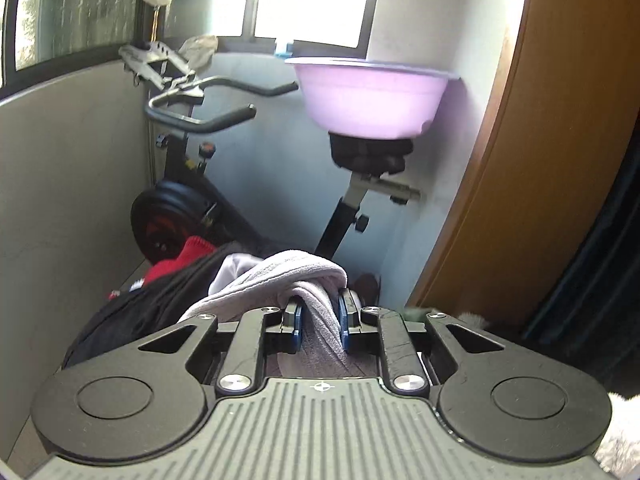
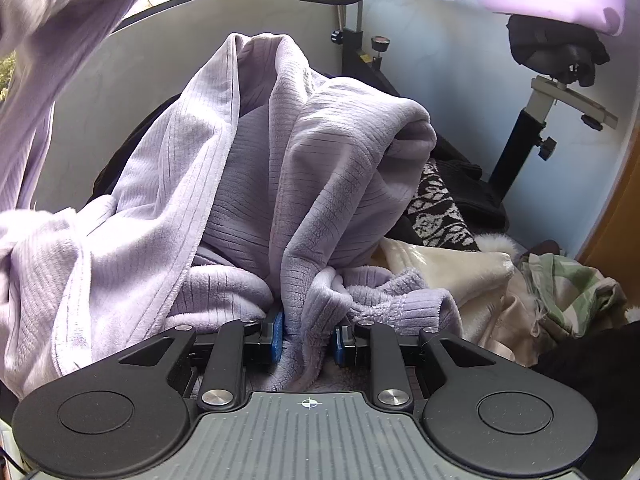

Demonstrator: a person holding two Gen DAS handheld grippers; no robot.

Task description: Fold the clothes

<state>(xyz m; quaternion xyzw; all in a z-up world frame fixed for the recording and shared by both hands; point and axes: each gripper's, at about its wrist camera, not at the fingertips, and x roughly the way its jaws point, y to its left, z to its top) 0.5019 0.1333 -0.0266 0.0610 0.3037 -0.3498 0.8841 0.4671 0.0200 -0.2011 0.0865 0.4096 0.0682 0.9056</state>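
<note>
Robe is being held bunched, unfolded | left gripper and right gripper are each pinching its fleece | folding is barely being begun; pile is waiting

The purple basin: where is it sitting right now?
In the left wrist view the purple basin sits upper centre-right, resting on the exercise bike's black saddle, beneath the window and left of the wooden door.

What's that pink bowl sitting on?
The round pink plastic basin rests on dark bunched cloth atop the black exercise bike. The cloth hides the saddle beneath, so it cannot be seen.
</note>
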